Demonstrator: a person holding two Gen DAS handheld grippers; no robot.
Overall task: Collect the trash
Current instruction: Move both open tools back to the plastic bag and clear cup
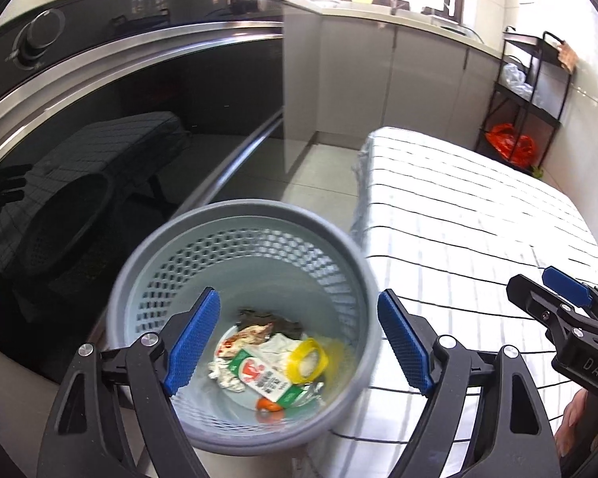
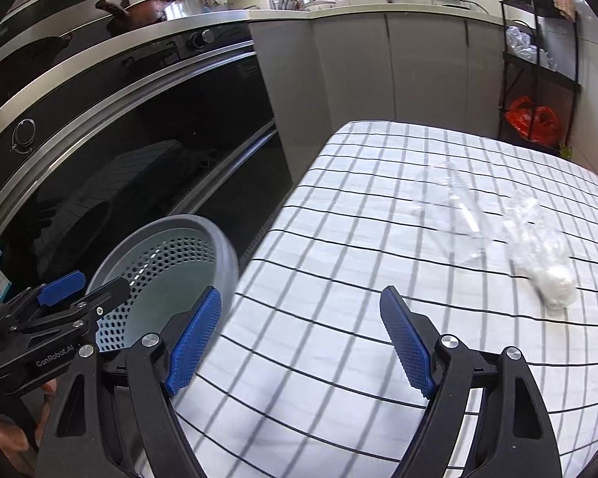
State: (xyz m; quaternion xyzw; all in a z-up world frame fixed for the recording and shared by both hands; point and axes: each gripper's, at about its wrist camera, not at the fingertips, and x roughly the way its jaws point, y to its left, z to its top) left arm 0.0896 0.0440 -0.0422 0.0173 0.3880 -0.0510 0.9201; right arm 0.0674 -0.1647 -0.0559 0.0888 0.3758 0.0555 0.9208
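Observation:
A grey perforated waste bin (image 1: 151, 255) stands on the floor beside the table. It holds a green and white carton (image 1: 265, 378), a yellow-rimmed lid (image 1: 307, 360), crumpled paper and an orange scrap (image 1: 269, 404). My left gripper (image 1: 299, 294) hangs open over the bin's mouth with nothing between its blue pads. My right gripper (image 2: 301, 290) is open and empty above the checked tablecloth (image 2: 339, 239). Farther right on the cloth lie a crushed clear plastic bottle (image 2: 538, 239) and a clear plastic piece (image 2: 450, 207). Each gripper shows at the edge of the other's view.
A black glass oven door (image 1: 99, 159) with a steel handle stands just left of the bin. Grey cabinets and a sink counter run along the back. A black metal rack (image 2: 538, 79) with a red bag (image 2: 532, 119) stands by the table's far right corner.

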